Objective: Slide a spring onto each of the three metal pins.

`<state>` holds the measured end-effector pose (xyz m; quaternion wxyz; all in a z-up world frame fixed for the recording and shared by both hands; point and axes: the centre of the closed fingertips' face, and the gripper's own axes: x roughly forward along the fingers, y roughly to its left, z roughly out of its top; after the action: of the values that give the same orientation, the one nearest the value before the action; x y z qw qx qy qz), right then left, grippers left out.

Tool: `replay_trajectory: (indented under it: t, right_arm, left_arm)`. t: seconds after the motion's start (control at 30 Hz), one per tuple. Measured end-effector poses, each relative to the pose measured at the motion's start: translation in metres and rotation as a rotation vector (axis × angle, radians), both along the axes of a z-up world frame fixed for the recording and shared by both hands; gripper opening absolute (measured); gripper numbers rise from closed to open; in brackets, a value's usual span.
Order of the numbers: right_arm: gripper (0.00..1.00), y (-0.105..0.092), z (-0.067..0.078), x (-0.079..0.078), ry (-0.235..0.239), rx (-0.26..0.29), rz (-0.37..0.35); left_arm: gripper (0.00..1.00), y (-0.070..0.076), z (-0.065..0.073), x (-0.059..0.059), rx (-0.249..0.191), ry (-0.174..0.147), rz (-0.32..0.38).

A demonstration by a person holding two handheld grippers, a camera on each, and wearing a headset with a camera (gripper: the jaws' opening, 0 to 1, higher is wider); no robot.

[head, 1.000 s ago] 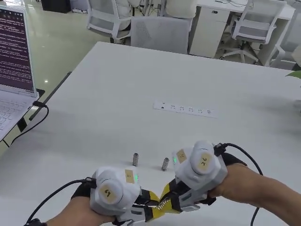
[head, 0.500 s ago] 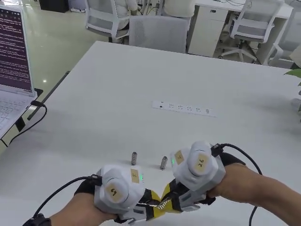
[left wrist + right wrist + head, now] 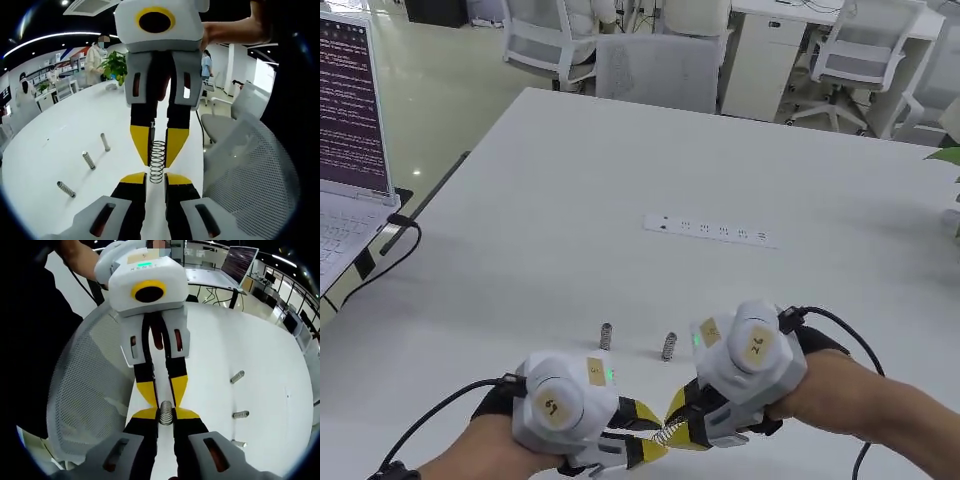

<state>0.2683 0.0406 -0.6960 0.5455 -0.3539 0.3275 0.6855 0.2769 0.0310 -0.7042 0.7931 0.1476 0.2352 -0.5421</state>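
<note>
My two grippers meet tip to tip low over the near edge of the white table (image 3: 620, 170). The left gripper (image 3: 638, 442) (image 3: 155, 179) is shut on a thin metal pin (image 3: 620, 433) (image 3: 152, 129). A small coil spring (image 3: 666, 432) (image 3: 157, 161) (image 3: 166, 413) sits around that pin, and the right gripper (image 3: 678, 428) (image 3: 166, 414) is shut on it. Two short springs (image 3: 606, 336) (image 3: 669, 346) lie on the table just beyond the grippers. In the left gripper view three such pieces (image 3: 105, 142) (image 3: 88, 160) (image 3: 66, 189) lie in a row.
A white power strip (image 3: 712, 231) lies across the middle of the table. An open laptop (image 3: 350, 120) and a black cable (image 3: 390, 255) are at the left edge. Office chairs (image 3: 655, 70) stand beyond the far side. A mesh chair (image 3: 90, 385) is close below the grippers.
Both grippers stay tip to tip with the spring between them. They have only drifted slightly, and the head camera has shifted a little.
</note>
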Motion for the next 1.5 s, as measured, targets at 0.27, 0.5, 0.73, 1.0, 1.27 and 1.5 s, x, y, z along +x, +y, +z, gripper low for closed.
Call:
replay_trajectory:
  t: [0.27, 0.5, 0.73, 1.0, 1.27, 1.5]
  right_arm:
    - [0.08, -0.010, -0.004, 0.003, 0.004, -0.008, -0.035]
    - [0.08, -0.020, -0.010, 0.001, 0.014, -0.012, -0.054]
    - [0.08, -0.031, -0.016, 0.000, 0.020, -0.016, -0.090]
    - [0.08, -0.044, -0.019, 0.004, 0.034, -0.022, -0.153]
    - [0.08, -0.052, -0.022, 0.007, 0.030, -0.031, -0.171]
    - [0.08, -0.059, -0.023, 0.010, 0.027, -0.037, -0.188]
  left_arm:
    - [0.11, 0.015, 0.001, 0.001, -0.020, 0.012, 0.059]
    - [0.14, 0.028, -0.003, -0.002, -0.005, 0.019, 0.084]
    - [0.18, 0.044, -0.006, -0.002, -0.014, 0.046, 0.151]
    - [0.21, 0.061, -0.008, -0.005, -0.012, 0.058, 0.202]
    - [0.25, 0.077, -0.010, -0.005, -0.006, 0.067, 0.254]
    - [0.28, 0.096, -0.008, -0.003, -0.008, 0.071, 0.320]
